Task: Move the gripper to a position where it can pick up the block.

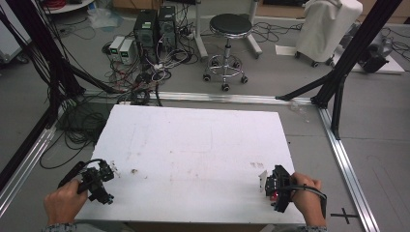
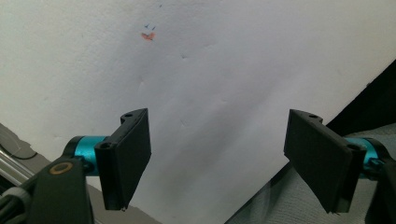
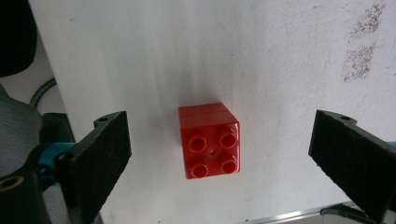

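On the white table, center the right gripper's spread jaws around the red studded brick, then squeeze evenly; left gripper waits open, empty.

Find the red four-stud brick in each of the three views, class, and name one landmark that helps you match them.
High view: a small red patch shows beneath the right gripper, near the table's right front corner; probably the red brick.
Left gripper view: not in it.
Right gripper view: the brick sits centre frame on the white table, between the open jaws.
Shared landmark: the dark speckled smudge.
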Demonstrator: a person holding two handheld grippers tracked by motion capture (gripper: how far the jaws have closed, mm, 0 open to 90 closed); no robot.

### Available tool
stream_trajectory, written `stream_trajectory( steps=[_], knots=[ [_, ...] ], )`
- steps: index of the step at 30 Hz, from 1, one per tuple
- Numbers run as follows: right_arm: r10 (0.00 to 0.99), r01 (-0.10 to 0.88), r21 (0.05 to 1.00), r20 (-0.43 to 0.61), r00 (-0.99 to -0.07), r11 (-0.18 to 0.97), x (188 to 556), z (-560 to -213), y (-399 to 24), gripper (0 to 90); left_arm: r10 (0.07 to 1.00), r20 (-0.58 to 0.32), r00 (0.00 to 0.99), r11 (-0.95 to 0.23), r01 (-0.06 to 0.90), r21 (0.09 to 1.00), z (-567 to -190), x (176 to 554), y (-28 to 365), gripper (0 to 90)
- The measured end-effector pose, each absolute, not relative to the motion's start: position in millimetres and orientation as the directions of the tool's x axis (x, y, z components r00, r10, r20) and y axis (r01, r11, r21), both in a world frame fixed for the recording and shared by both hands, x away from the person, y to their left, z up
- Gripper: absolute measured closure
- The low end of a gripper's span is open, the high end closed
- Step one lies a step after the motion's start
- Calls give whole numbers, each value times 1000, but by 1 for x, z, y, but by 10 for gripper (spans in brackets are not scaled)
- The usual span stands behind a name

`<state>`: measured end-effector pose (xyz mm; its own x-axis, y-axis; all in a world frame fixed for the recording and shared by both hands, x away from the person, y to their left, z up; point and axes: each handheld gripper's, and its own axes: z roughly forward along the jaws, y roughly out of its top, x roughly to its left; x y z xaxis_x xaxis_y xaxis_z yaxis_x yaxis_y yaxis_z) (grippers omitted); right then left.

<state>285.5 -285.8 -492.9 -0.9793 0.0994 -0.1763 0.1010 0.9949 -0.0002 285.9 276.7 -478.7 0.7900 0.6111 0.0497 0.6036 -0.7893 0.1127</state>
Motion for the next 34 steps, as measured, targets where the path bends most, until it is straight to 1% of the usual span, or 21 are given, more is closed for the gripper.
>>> stream_trajectory(
  steps=[2, 11, 12, 13, 23, 34],
  knots=[
    [69, 71, -2, -168, -983, 998, 287, -498, -288, 50, 611, 50, 790, -790, 603, 112, -479, 286, 276, 232],
    [37, 35, 11, -171, -985, 999, 290, -512, -299, 50, 613, 49, 789, -788, 606, 108, -481, 286, 274, 232],
    [41, 41, 3, -158, -987, 999, 290, -514, -300, 50, 609, 46, 792, -791, 603, 103, -480, 286, 275, 232],
    [34, 35, -3, -167, -985, 999, 290, -515, -301, 50, 609, 47, 792, -791, 603, 102, -481, 286, 275, 232],
    [38, 39, -2, -123, -992, 999, 294, -528, -304, 50, 607, 50, 793, -793, 600, 100, -481, 287, 274, 232],
    [42, 42, 9, -110, -993, 999, 294, -525, -305, 50, 611, 54, 790, -790, 603, 109, -481, 286, 274, 232]
  ],
)
